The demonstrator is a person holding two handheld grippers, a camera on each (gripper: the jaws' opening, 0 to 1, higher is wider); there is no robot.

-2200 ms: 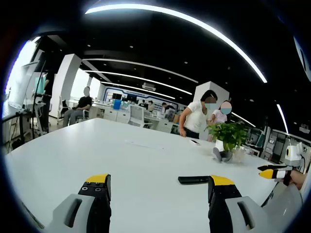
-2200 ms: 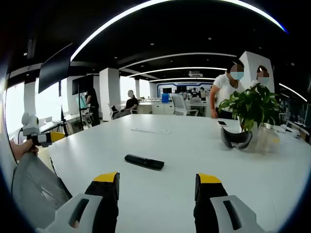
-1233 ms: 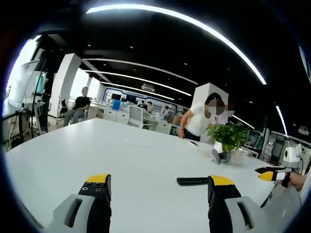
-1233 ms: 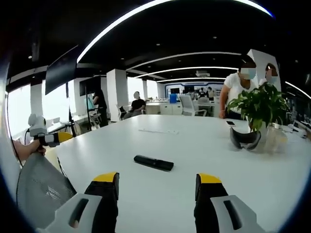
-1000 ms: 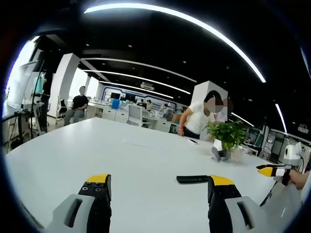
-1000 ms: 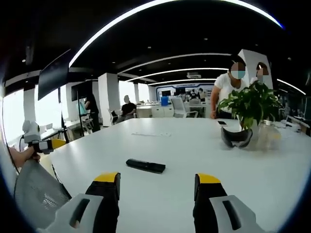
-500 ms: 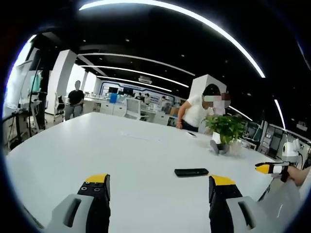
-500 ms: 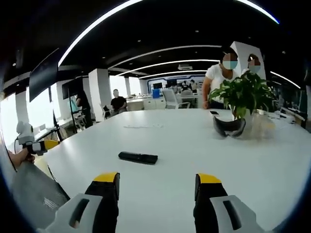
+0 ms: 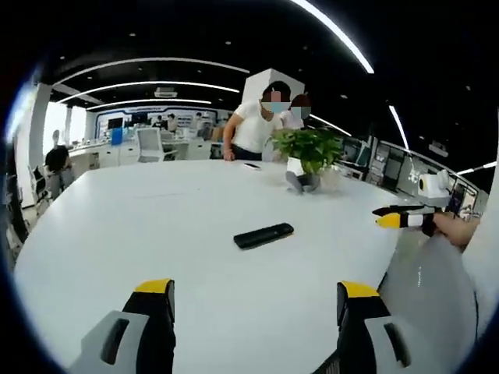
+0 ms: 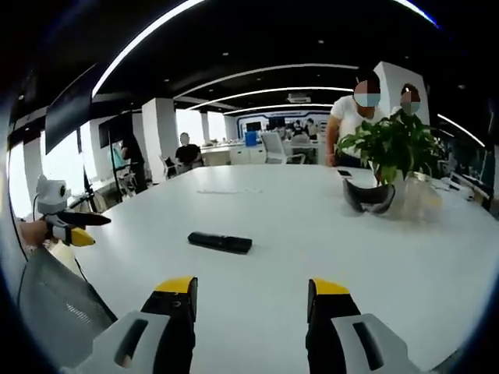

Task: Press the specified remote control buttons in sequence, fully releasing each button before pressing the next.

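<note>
Left gripper view: left claw (image 9: pixel 253 292) has its jaws spread wide, nothing between them, yellow-tipped black fingers on grey plastic bodies, hovering over the near part of the counter (image 9: pixel 117 226). The remote control (image 9: pixel 263 235), a slim flat black bar, lies on the white counter ahead of the claw, well apart from it, angled with one end farther away. The right claw (image 9: pixel 387 216) comes in from the right edge, held by a hand (image 9: pixel 456 227), with yellow and black tips close together; can't tell if fully closed from here.

Right gripper view: right claw (image 10: pixel 251 294) has its jaws apart, empty, same yellow-capped black fingers. The remote control (image 10: pixel 220 242) is ahead and slightly left on the counter (image 10: pixel 374 257), not touching either claw. The left claw (image 10: pixel 78 228) shows at the left edge, held in a hand (image 10: pixel 33 231), over a grey mesh chair back (image 10: pixel 51 308).

This view shows the potted plant (image 10: pixel 394 148) bigger: leafy green, beside a dark curved headset-like object (image 10: pixel 369 198) and a clear glass-like container (image 10: pixel 421 202). In the left gripper view the plant (image 9: pixel 308 148) is small and far, and the pot is white.

The counter is smooth, matte white, with a rounded edge. Two people (image 9: pixel 261 128) stand at the far side behind the plant. A small dark flat item (image 10: pixel 343 173), maybe a phone, lies near them. A seated person (image 10: pixel 185 152) is in the background of the office.
</note>
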